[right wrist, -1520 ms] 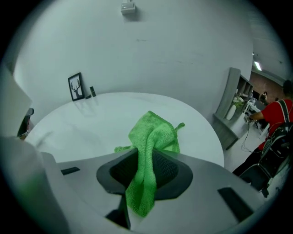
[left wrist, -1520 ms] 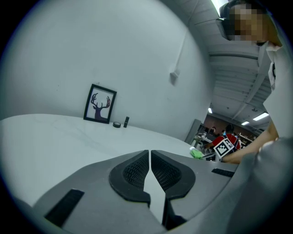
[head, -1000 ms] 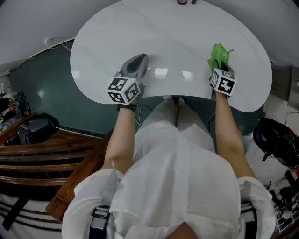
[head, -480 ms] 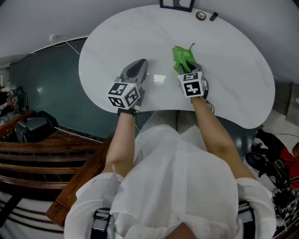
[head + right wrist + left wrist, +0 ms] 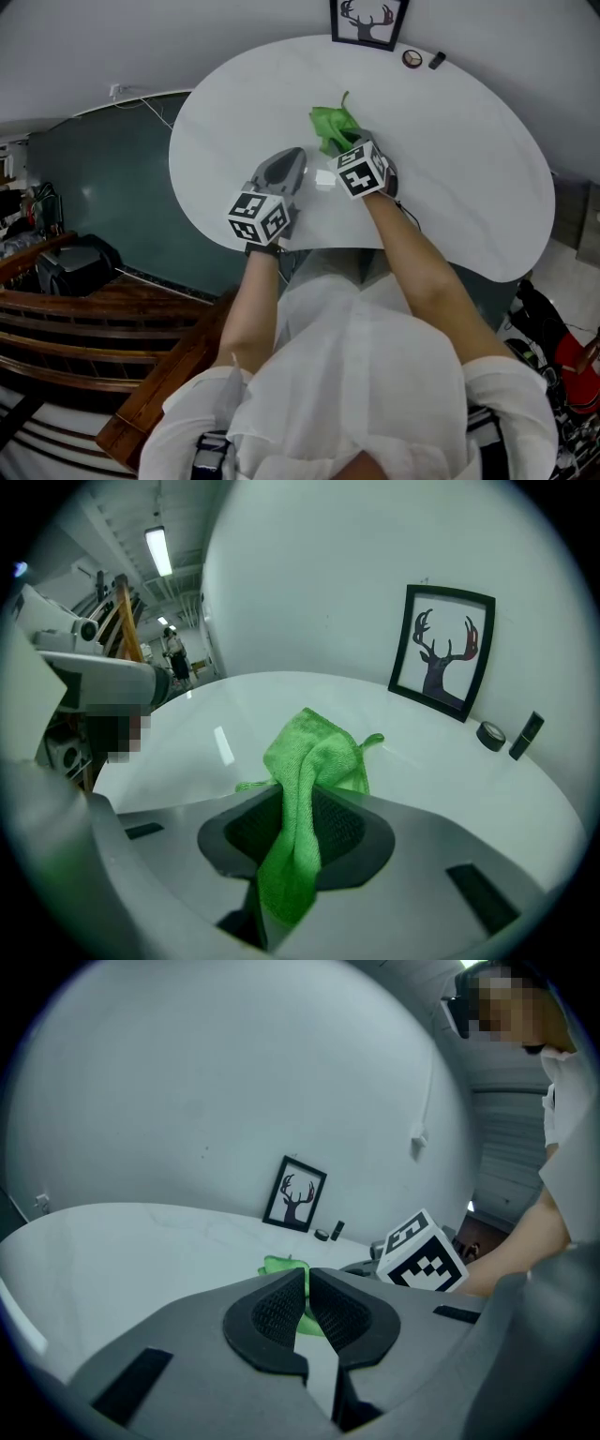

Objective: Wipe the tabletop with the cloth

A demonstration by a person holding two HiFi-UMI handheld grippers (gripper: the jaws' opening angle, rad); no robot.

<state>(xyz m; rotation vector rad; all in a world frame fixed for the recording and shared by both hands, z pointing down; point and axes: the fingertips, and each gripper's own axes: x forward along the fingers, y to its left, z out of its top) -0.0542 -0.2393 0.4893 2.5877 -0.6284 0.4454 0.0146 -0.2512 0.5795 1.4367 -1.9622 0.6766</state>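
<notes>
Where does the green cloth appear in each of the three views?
Head view: green cloth upper centre, ahead of the right gripper.
Left gripper view: green cloth low centre, just beyond the jaws.
Right gripper view: green cloth centre, clamped between the jaws.
Shared landmark: framed deer picture.

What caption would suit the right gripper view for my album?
Right tongs pinch a green cloth over a white tabletop, deer picture behind.

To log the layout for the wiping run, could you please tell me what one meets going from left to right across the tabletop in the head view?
left gripper → green cloth → framed deer picture → small round object → small dark object
</notes>
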